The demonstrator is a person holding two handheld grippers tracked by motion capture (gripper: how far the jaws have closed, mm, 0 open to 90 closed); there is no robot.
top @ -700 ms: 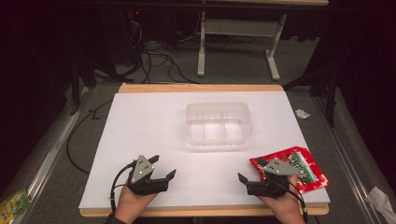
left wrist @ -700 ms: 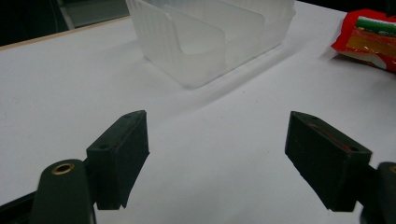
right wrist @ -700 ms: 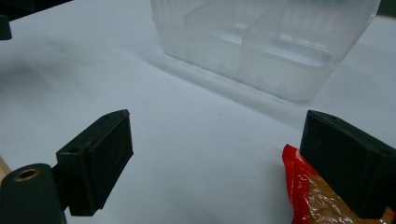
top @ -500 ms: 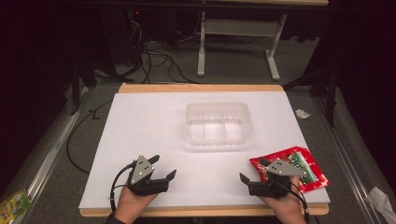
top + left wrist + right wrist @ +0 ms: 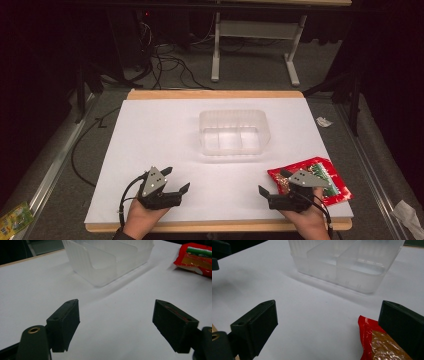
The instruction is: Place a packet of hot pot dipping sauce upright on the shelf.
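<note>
A clear plastic container (image 5: 232, 132) with inner dividers stands at the middle of the white table (image 5: 160, 135). A red snack packet (image 5: 322, 179) lies flat near the front right corner. My left gripper (image 5: 176, 179) rests low at the front left, open, with bare table between its jaws (image 5: 117, 322); ahead of it are the container (image 5: 107, 260) and the packet (image 5: 197, 258). My right gripper (image 5: 272, 182) is open too, at the packet's left edge. In its view (image 5: 329, 325) the packet's corner (image 5: 377, 342) lies beside the right jaw, with the container (image 5: 347, 262) beyond.
Wooden edging runs along the table's front and back. On the floor lie black cables (image 5: 165, 65), a crumpled wrapper (image 5: 323, 121) at the right, a green packet (image 5: 15, 217) at the front left and white paper (image 5: 407, 212) at the front right. A grey stand (image 5: 255, 45) is behind.
</note>
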